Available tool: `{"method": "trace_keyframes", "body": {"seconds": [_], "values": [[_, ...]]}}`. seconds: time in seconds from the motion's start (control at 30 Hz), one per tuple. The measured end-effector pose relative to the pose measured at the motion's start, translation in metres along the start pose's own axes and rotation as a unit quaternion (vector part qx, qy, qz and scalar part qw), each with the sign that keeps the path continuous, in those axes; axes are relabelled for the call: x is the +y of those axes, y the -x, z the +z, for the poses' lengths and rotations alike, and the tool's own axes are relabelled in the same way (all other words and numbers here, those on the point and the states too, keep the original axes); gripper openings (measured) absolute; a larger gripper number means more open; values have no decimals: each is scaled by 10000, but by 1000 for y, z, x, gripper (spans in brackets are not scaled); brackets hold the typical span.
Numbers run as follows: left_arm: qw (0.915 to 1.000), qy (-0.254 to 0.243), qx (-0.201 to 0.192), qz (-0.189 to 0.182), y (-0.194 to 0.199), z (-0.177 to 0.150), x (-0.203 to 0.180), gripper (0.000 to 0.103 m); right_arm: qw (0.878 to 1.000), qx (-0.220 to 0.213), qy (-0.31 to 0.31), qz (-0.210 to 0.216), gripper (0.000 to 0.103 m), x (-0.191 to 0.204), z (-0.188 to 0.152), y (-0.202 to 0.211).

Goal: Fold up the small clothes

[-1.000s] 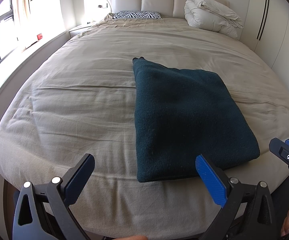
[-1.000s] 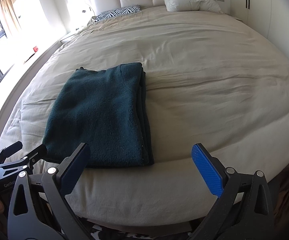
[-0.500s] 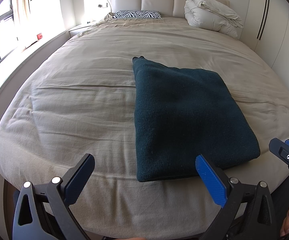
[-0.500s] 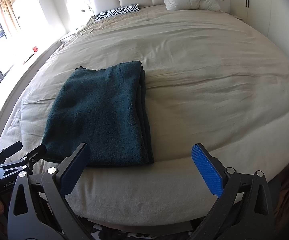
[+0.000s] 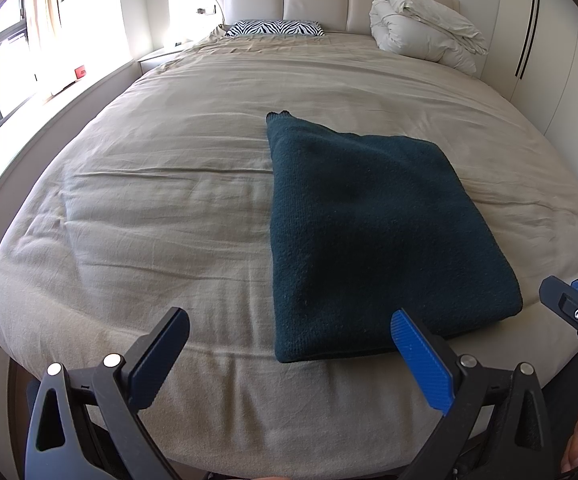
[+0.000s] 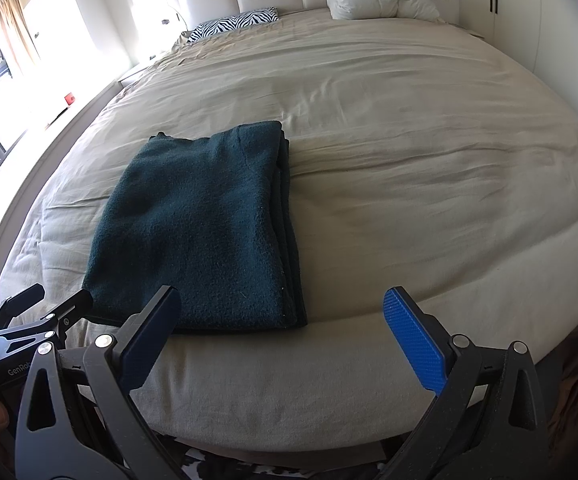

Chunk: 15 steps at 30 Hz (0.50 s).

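So the left hand-held gripper [image 5: 289, 344] is hanging off the foot of the bed [image 5: 149, 208] with its jaws spread wide, nothing in them. Moving right, the dark green sweater [image 5: 369, 220] lies flat near the bed's front edge, already folded into a tidy rectangle, with stacked layers showing along its right side in the right wrist view. Further right, the right hand-held gripper [image 6: 285, 336] is also wide apart and empty, just short of the sweater's near edge. Looks to me like the fold is basically done, or there's one more halving left. If so, I'd grab the two near corners and carry them over to the far edge, keeping the layers lined up.
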<state>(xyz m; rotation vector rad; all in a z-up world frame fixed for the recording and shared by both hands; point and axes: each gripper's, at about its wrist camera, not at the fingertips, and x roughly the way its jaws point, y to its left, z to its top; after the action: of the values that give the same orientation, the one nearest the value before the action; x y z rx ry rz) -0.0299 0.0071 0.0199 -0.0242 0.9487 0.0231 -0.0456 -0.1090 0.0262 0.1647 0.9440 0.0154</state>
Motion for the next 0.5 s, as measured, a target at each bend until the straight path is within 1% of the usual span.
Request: {"method": "trace_keyframes", "body": {"seconds": [0.5], "values": [[10000,-18,38,-11,-1,-2,3,103,10000,47,-35,9,103,-1,-3,-3]]}}
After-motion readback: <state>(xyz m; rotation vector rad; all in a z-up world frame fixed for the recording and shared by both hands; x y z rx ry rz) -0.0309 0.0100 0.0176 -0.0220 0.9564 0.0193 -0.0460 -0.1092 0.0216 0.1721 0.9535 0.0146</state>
